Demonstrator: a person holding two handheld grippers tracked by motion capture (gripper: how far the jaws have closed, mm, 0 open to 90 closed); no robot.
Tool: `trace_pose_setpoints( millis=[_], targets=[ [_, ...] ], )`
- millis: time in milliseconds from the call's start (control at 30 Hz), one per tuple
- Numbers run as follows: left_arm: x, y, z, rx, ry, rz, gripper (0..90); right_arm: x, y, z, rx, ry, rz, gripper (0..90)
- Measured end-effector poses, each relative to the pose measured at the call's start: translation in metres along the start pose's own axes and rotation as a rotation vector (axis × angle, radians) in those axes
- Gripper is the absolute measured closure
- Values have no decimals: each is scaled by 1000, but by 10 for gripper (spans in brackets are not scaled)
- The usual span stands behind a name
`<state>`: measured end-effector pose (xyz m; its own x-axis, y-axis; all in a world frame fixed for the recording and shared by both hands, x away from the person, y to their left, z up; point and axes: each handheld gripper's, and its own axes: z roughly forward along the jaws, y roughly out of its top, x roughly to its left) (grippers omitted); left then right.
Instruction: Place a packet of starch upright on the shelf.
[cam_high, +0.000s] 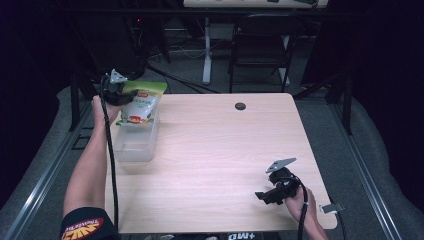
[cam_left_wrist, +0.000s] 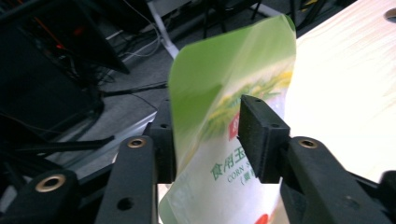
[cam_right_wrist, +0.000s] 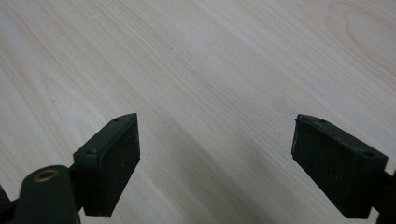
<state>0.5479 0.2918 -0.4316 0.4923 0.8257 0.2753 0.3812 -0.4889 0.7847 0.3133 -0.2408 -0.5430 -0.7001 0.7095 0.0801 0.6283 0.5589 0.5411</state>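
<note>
Nearest the camera, the right gripper rests idle by the desk's near right corner, its 2 jaws spread wide over bare wood with nothing between them. At the far left edge, the left gripper has the green-topped starch bag standing between its parted pads, lower end down in the clear plastic container. This looks like the release step; next, that hand likely needs to back off without tipping the bag.

Both arms out, one gripper raised, one low.
Left gripper hung at the far left with jaws parted; right gripper sat low, jaws wide apart.
</note>
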Motion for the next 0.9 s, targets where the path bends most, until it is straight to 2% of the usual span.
trace_pose_setpoints(
  millis=[200,300,367,400,433,500,533,567,633,767,900],
  targets=[
    [-3,14,-2,-14,3,25,549,0,-1,-1,1,-2,1,148],
    [-8,25,2,7,-7,58,542,0,0,-1,6,-8,0,148],
    [-13,29,6,32,-4,85,581,0,0,0,-3,2,1,148],
    [-15,29,8,39,-2,90,657,1,0,0,-4,4,1,148],
    [-17,29,10,56,19,98,686,1,0,0,-4,5,0,147],
    [-17,28,10,59,35,88,759,0,-1,0,-3,6,0,148],
    [-17,27,10,51,40,83,804,1,-2,1,-23,9,13,148],
    [-16,27,9,52,35,87,835,0,-1,0,0,1,-2,148],
    [-17,25,7,44,38,109,891,0,-1,0,1,1,2,148],
    [-14,20,-1,-6,23,109,900,0,-1,0,0,6,2,148],
    [-12,14,-8,-30,9,118,900,0,0,0,4,2,1,148]
  ],
)
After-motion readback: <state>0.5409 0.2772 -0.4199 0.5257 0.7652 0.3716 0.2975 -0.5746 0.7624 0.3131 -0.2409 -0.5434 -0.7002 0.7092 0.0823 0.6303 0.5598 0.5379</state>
